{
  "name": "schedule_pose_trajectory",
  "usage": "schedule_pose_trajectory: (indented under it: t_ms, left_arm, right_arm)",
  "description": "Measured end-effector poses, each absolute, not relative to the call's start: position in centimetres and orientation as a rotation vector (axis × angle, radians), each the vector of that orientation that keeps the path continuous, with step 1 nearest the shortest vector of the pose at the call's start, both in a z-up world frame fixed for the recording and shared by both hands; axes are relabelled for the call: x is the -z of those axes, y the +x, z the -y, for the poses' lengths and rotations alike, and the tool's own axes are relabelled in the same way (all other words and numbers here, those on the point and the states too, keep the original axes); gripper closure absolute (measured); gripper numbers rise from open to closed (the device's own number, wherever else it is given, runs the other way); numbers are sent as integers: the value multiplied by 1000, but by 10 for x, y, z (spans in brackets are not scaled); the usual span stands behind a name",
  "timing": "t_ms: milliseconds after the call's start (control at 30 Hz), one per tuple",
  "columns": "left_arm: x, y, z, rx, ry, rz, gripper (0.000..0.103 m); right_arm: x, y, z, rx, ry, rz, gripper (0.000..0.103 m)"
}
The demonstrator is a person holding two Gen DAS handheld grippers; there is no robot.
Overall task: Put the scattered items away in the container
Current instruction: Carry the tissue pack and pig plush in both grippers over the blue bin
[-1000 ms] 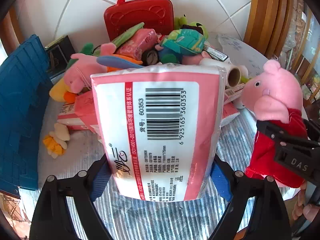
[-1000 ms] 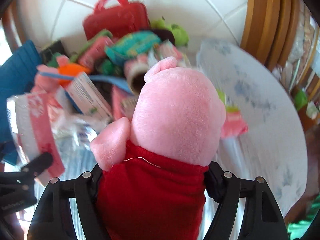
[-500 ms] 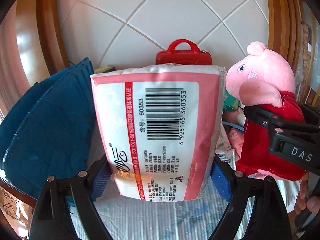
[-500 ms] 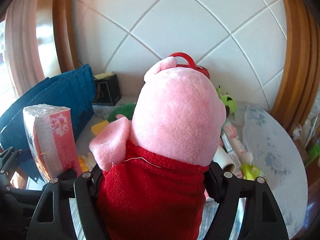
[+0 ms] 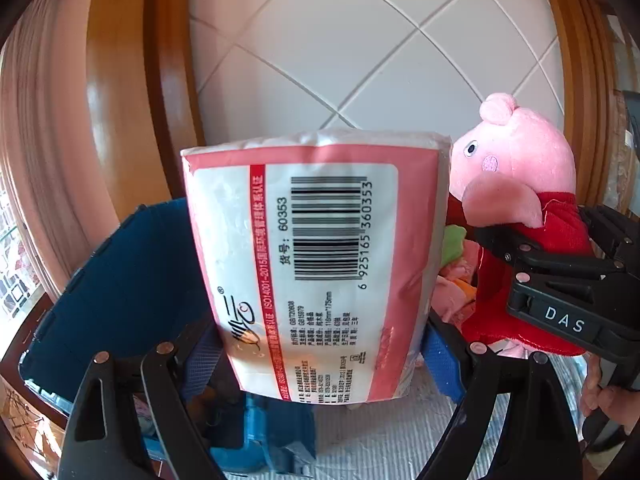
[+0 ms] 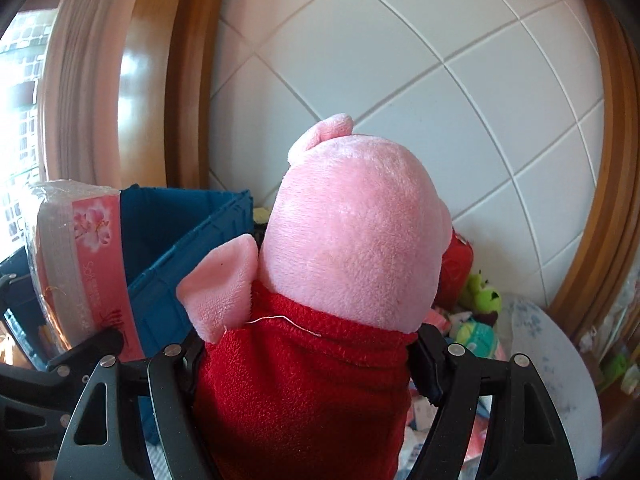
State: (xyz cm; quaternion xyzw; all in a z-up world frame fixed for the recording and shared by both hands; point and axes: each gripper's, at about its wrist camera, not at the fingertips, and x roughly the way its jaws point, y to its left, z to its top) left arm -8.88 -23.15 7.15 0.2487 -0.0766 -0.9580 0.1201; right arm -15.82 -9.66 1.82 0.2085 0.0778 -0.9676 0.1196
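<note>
Currently I have a load in each gripper, and the step in hand is carrying both to the bin and letting go over its mouth.

Left wrist view, left to right: the blue bin fills the lower left of the frame, its open side turned toward me. The left gripper is clamped on the tissue pack, which stands upright at centre with the barcode facing the camera; the blue pads press its lower corners. At the right edge, the right gripper is clenched around the red body of the pig.

Right wrist view, left to right: the pack sits at the left edge, in front of the bin's wall. The pig fills the centre. More toys lie at the lower right, so the task is far from complete.

Procedure, as I judge it:
1. I bring the pack over the bin's mouth first, since it is nearer.
2. I clear the wall before opening; the pack is tall and could catch the rim.
3. I release the pack low, so it lands flat.
4. I follow with the pig beside it, keeping the grippers apart.

Caution: the pig is soft and may cling to a pad on release.
</note>
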Motion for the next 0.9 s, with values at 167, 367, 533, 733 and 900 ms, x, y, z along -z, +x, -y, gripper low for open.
schedule_pose_trajectory:
  t_ms: [167, 367, 533, 733, 900]
  left_arm:
    - [-103, -87, 268, 2673, 588, 233, 15]
    - [-115, -95, 324, 2534, 586, 198, 15]
    - [-115, -95, 387, 2458, 616, 159, 15]
    - [-115, -114, 470, 2438, 756, 150, 15]
    - [-86, -153, 547, 2401, 1129, 28, 15]
  right_arm:
    - [-43, -168, 136, 2757, 491, -268, 26]
    - [-72, -182, 189, 2658, 386, -292, 26]
    - [-97, -190, 246, 2547, 367, -267, 26]
    - [-95, -218, 333, 2456, 496, -247, 26]
    - [-48, -261, 401, 2384, 809, -252, 26]
